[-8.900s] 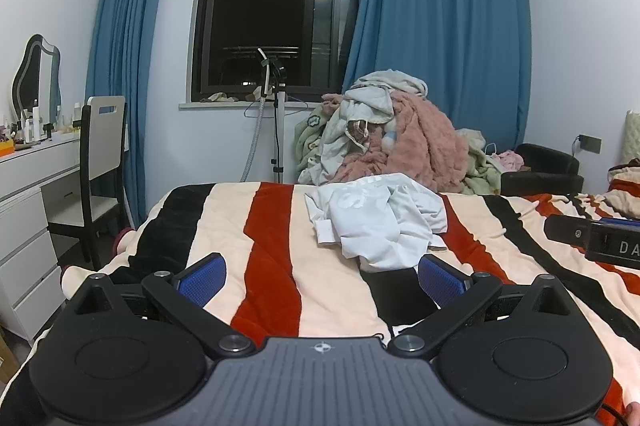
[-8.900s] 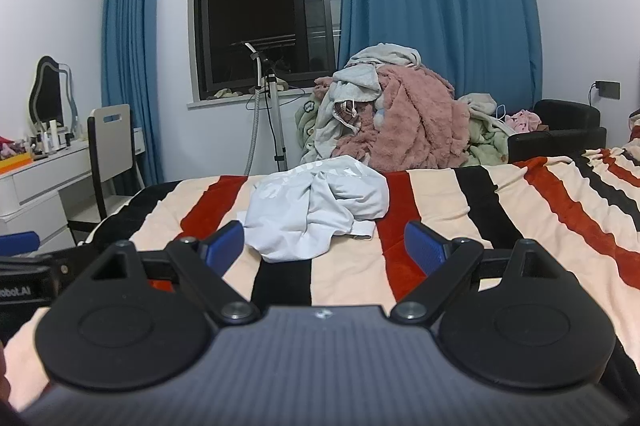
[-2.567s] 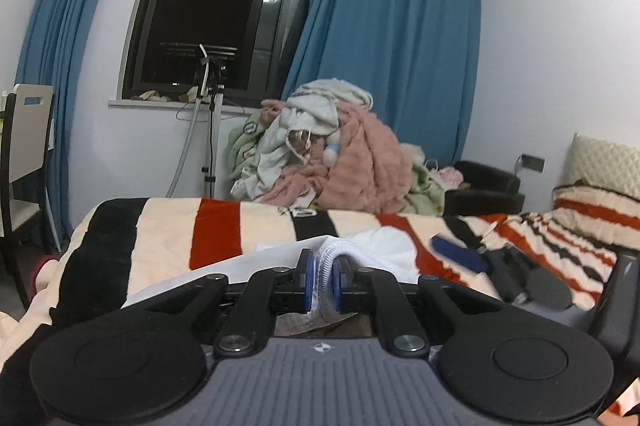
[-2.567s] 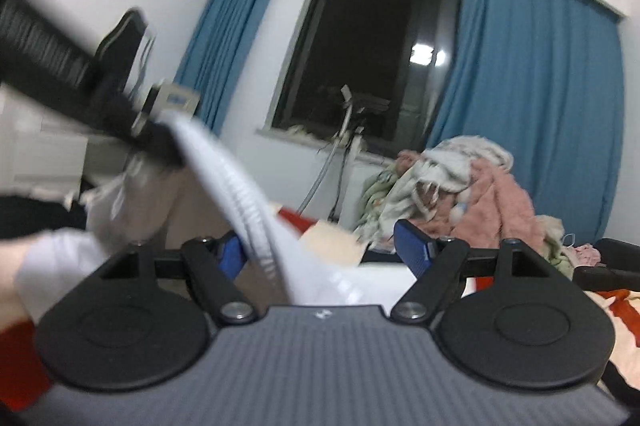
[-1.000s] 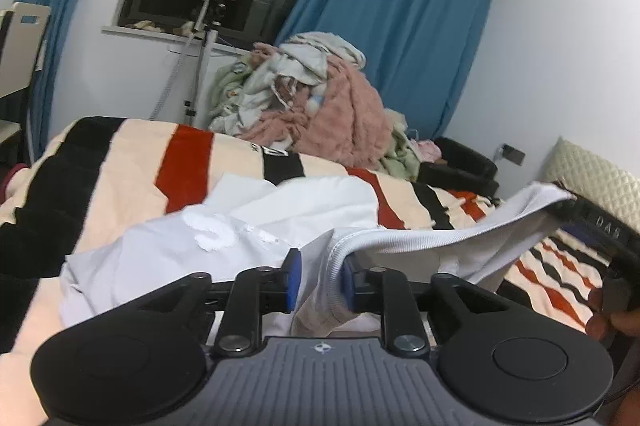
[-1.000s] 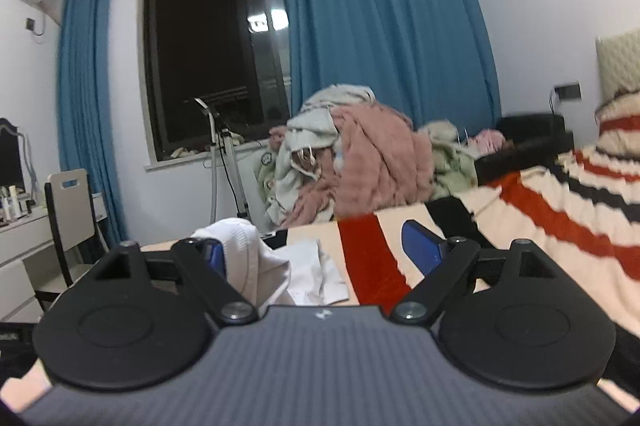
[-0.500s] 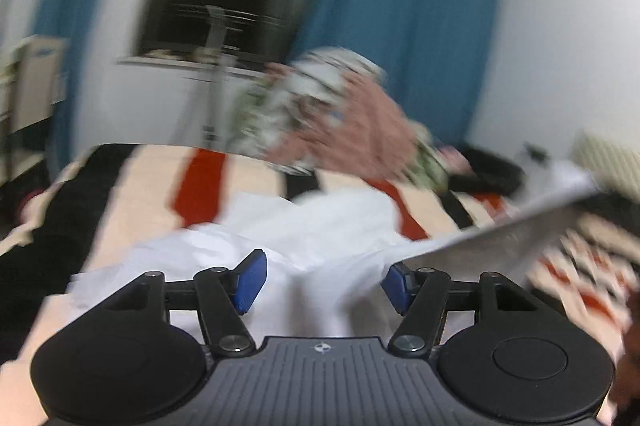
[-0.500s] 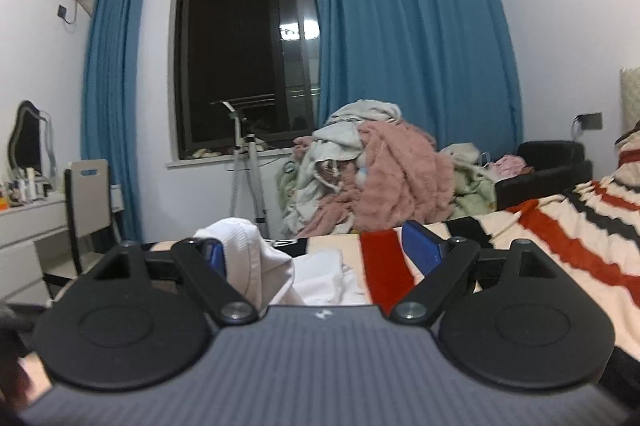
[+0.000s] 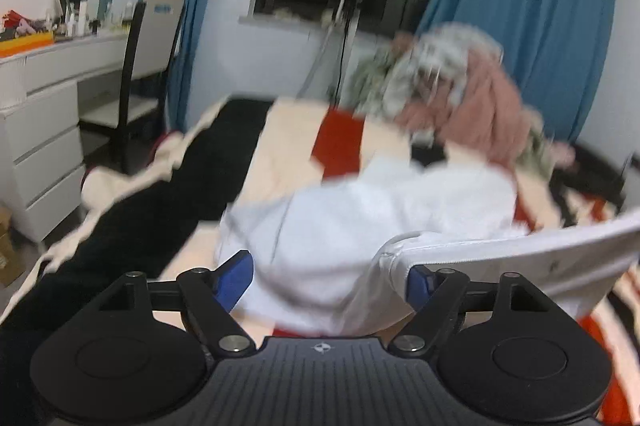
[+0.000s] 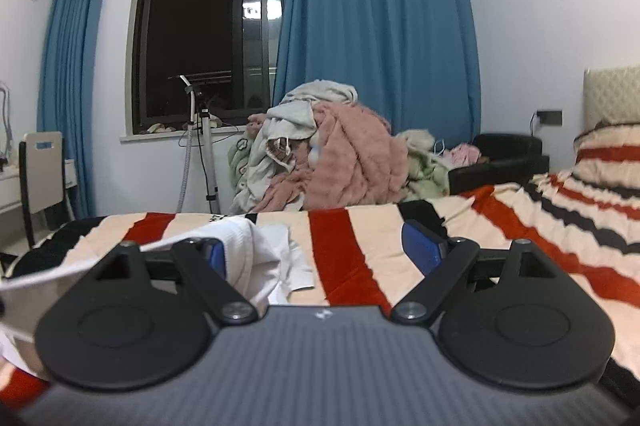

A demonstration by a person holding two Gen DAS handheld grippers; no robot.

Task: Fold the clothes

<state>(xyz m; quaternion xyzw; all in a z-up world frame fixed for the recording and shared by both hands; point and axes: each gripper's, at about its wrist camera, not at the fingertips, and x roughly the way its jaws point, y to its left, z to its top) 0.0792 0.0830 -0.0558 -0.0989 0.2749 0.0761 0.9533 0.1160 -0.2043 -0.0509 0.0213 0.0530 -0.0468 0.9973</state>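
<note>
A white sweatshirt [image 9: 360, 210] is seen spread across the red, black and cream striped bedspread [image 9: 280, 138], where a flat surface is offered for folding. The left gripper [image 9: 328, 276] is tilted down over the garment, and its jaws are opening; cloth lies between the blue pads, yet it is pressed by neither, though the ribbed hem [image 9: 500, 250] brushes the inner face of the right-hand pad before stretching off to the right edge of the picture. The hem appears to be pulled fairly straight, which suggests it is being borne at its far end so that the edge can be laid out evenly.

In the right wrist view, the right gripper [image 10: 328, 252] is held nearly level above the bedspread [image 10: 360, 266], its jaws set wide apart. A bunched fold of the sweatshirt [image 10: 248, 254] is draped against the left-hand pad alone, with nothing pressed from the other side, so the cloth seems hooked over one finger, not clamped.

A heap of unsorted laundry [image 10: 332, 162] is piled beyond the bed under the blue curtains [image 10: 372, 26], presumably waiting its turn. Folding proper is judged barely begun: the garment is not yet flattened.
</note>
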